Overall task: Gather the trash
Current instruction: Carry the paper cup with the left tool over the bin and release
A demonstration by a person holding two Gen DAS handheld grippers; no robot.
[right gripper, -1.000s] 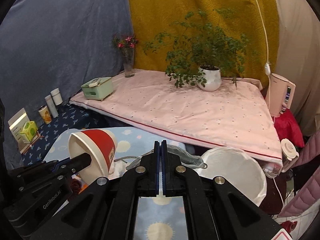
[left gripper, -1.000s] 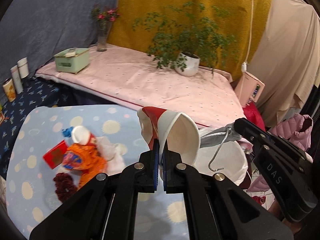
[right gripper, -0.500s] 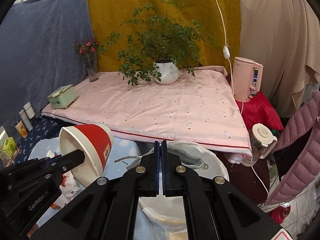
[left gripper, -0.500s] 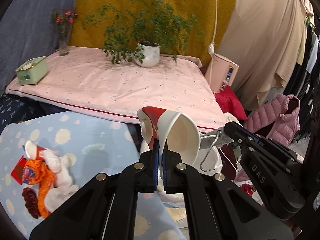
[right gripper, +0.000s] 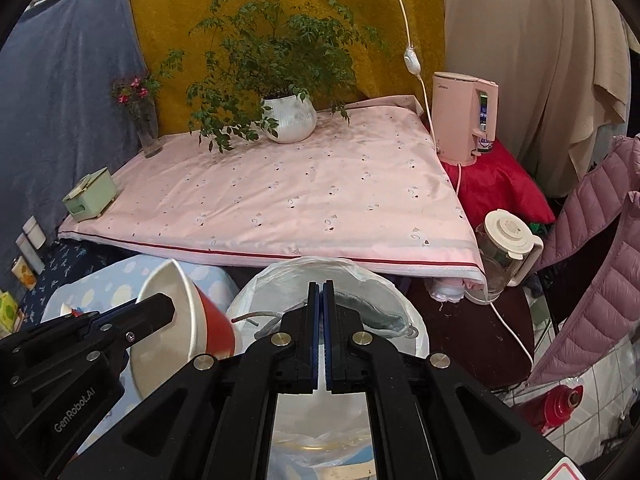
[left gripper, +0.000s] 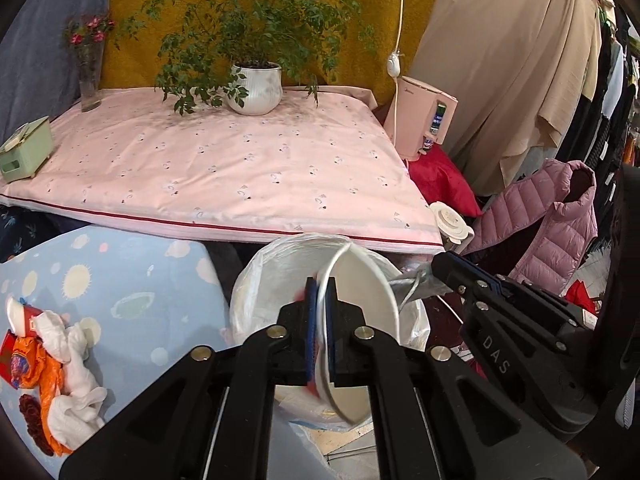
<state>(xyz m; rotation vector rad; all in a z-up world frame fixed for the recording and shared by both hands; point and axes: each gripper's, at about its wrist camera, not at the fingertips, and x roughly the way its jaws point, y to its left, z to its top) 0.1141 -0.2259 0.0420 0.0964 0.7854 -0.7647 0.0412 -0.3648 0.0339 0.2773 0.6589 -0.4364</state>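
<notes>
The left gripper (left gripper: pixel 321 280) had swung away from the blue spotted table (left gripper: pixel 132 280) since a second before and now hung over the bin lined with a white plastic bag (left gripper: pixel 256 292), which stood just off the table's right edge. Its jaws were opening, with the rim of the red and white paper bowl (left gripper: pixel 360 312) still between them; the bowl was tilted on its side, mouth turned away from the table, above the bag's opening. A moment earlier the same bowl had been clamped tight above the table top. The right gripper (right gripper: pixel 321 286) had travelled alongside and was clenched on a grey crumpled piece with a cord (right gripper: pixel 372 312), held over the bag's far rim. The remaining rubbish, an orange wrapper (left gripper: pixel 38 364) and white tissues (left gripper: pixel 76 364), lay at the table's left edge, where earlier it had sat nearer the middle of the view. The pink-sheeted bed (left gripper: pixel 224 168) and potted plant (left gripper: pixel 256 88) stood behind
</notes>
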